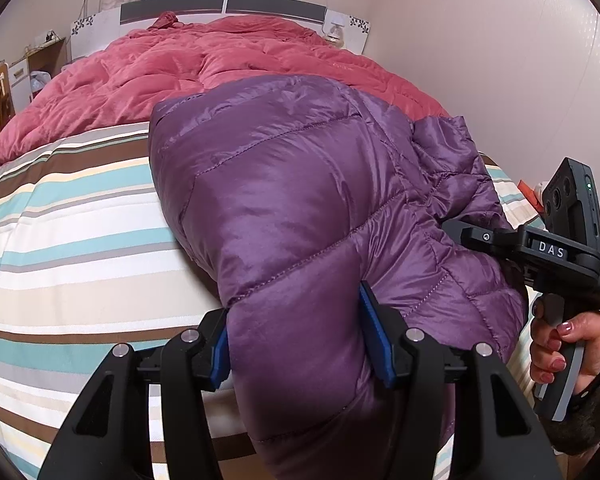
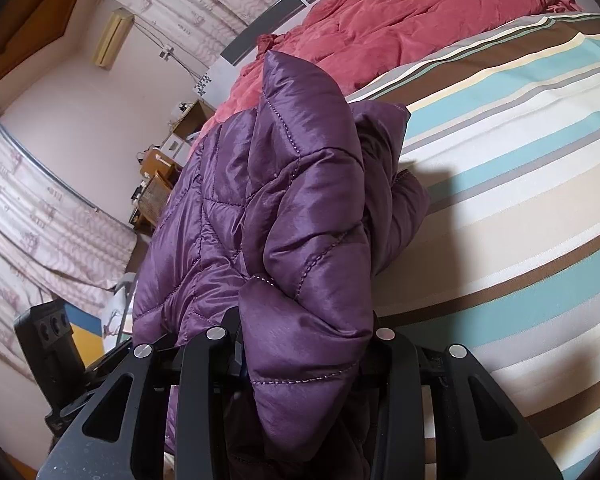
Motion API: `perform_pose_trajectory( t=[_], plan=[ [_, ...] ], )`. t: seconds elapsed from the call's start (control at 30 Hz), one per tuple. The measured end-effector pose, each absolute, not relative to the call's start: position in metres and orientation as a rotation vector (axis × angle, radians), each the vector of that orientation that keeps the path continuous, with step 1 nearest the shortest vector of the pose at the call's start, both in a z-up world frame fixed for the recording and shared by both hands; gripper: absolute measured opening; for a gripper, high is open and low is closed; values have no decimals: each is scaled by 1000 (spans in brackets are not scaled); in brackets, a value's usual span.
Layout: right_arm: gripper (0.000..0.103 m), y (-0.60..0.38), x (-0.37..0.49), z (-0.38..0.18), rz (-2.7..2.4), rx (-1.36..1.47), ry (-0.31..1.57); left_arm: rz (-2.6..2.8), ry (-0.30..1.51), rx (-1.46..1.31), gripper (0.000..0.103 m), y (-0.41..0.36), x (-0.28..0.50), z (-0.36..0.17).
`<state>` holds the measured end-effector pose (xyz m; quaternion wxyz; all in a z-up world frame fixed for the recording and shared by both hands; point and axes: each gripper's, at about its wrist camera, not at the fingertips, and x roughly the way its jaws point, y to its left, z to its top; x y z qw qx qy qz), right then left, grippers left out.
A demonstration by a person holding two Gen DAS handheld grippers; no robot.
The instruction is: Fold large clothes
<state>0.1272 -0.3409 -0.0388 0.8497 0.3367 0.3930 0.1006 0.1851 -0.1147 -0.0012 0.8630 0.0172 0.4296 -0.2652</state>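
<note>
A: Where's the purple down jacket [image 1: 300,184]?

B: Centre of the frame, its bulk on the striped sheet [image 1: 80,240], long axis running to the red quilt [image 1: 188,64] at the top.

A: The tools?

B: Left gripper [image 1: 296,344] is clenched on the near hem at bottom centre; right gripper [image 2: 306,344] pinches a bunched fold. Both look equally near, so I'd guess 1 joint lift away.

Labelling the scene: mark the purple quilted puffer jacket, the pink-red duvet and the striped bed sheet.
purple quilted puffer jacket [image 1: 300,184]: left wrist view, a back panel.
pink-red duvet [image 1: 148,76]: left wrist view, its rumpled middle.
striped bed sheet [image 2: 520,184]: right wrist view, a bare stripe.
</note>
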Motion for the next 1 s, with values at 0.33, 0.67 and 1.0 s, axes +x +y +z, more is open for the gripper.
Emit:
perform_pose_trajectory(
  t=[0.33,0.67,1.0],
  plan=[
    [34,-343,126,-36,238,699,809,-545,882,48,50,-110,177,3],
    [34,-345,126,-33,275,690,805,-530,861,45,47,-98,166,10],
    [34,-335,121,-21,329,670,789,-502,808,34,46,-71,146,24]
  ],
)
